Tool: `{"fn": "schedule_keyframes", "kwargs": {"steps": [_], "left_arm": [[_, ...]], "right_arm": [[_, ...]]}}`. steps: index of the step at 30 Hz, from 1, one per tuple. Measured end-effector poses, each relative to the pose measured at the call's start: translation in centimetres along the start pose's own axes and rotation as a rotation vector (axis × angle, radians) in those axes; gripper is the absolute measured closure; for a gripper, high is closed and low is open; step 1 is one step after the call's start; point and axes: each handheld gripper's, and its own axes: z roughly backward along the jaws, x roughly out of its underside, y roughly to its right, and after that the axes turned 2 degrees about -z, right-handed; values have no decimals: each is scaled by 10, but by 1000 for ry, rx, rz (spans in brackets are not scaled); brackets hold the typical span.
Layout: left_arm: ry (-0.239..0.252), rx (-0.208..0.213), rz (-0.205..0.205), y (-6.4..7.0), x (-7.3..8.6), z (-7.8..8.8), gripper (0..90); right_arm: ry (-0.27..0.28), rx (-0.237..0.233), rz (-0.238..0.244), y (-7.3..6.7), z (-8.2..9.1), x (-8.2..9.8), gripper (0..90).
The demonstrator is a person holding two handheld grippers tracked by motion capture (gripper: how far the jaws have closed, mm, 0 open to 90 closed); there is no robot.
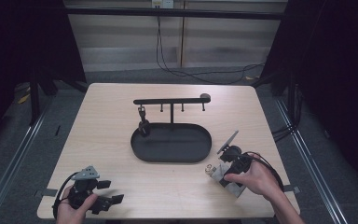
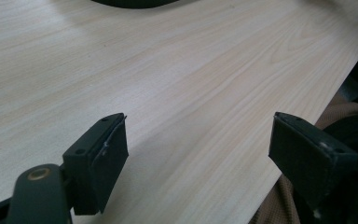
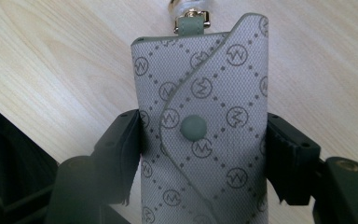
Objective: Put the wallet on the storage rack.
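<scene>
High view: the left claw (image 1: 106,198) rests near the tabletop (image 1: 102,135) front edge, and the right claw (image 1: 220,173) carries a grey key pouch (image 1: 223,176).

Left claw view: its 2 jaws gape wide, empty.

Right claw view: both jaws clamp the key pouch (image 3: 200,135), whose metal clasp (image 3: 189,13) lies ahead.

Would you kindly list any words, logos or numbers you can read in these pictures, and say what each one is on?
"M" inside a circle: a monogram repeated across the grey patterned key pouch held in the right gripper, seen in the right gripper view.
No other text, number or label is legible; the black stand, the oval tray and the table show none.
</scene>
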Motion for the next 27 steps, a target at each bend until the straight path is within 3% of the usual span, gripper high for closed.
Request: {"fn": "schedule_keyframes", "kwargs": {"steps": [3, 13, 27], "left_arm": [[-4, 3, -12, 1, 0, -1, 193], [6, -4, 12, -4, 0, 0, 193], [20, -12, 26, -7, 1, 1, 192]], "right_arm": [[-5, 3, -3, 0, 4, -1, 345], [31, 13, -12, 6, 22, -6, 345], [34, 4, -19, 16, 40, -24, 345]]}}
